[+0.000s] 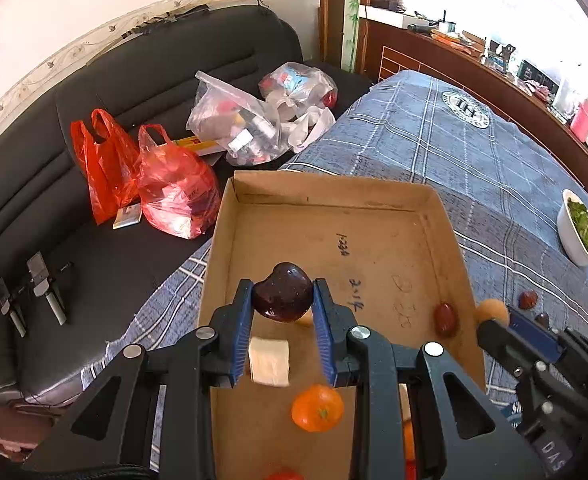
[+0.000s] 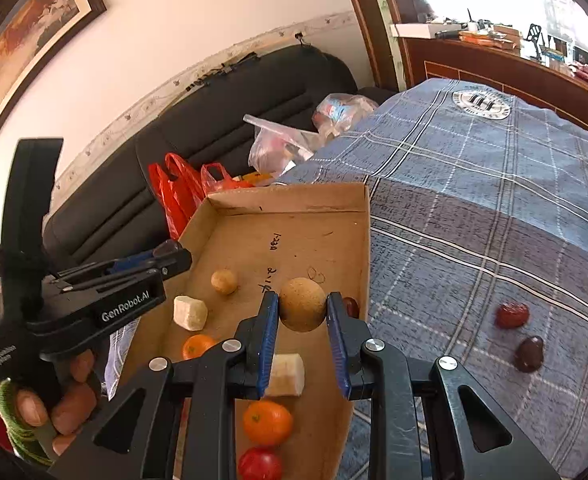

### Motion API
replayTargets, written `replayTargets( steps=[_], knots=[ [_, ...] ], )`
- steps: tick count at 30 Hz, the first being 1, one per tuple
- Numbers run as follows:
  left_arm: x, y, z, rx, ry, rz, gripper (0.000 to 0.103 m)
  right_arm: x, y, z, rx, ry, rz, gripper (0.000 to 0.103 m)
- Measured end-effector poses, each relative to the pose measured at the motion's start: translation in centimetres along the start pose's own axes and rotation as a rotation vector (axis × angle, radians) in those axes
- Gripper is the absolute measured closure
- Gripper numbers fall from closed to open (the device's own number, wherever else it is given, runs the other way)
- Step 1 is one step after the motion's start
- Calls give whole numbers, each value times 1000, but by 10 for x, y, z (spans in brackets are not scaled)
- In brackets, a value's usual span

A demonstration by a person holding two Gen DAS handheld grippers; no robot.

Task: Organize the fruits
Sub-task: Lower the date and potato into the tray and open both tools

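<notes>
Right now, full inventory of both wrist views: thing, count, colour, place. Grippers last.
cardboard tray: 1, brown, on the cloth by the sofa
chestnut: 1, dark brown, in the left gripper above the tray
longan: 1, tan, in the right gripper above the tray
second longan: 1, tan, on the tray floor
oranges: 2 clearly seen, orange, near end of the tray
pale chunks: 2, cream, in the tray
tomato: 1, red, tray's near edge
jujube: 1, red, tray's right wall
loose fruits: 2, red and dark brown, on the cloth right of the tray
bowl: 1, white, holding greens, far right
tablecloth: 1, blue plaid
bags: 2 red, 2 clear, on the black sofa
left gripper: shut on the chestnut
right gripper: shut on the longan
</notes>
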State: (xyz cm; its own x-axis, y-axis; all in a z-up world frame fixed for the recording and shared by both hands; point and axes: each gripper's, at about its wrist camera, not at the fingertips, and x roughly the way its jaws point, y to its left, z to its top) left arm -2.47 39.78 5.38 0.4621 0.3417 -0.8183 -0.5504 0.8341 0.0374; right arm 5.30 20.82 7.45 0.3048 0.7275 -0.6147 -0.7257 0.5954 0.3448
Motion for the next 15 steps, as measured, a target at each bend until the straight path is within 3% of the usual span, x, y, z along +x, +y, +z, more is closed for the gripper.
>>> replayTargets(
  steps=[8,15],
  knots=[
    [29,-3,19,-12,49,3,76,32,3,14,-30,49,6,79],
    [68,-6,29,-36,144,-3,76,63,13,13,-76,126,6,79]
  ],
)
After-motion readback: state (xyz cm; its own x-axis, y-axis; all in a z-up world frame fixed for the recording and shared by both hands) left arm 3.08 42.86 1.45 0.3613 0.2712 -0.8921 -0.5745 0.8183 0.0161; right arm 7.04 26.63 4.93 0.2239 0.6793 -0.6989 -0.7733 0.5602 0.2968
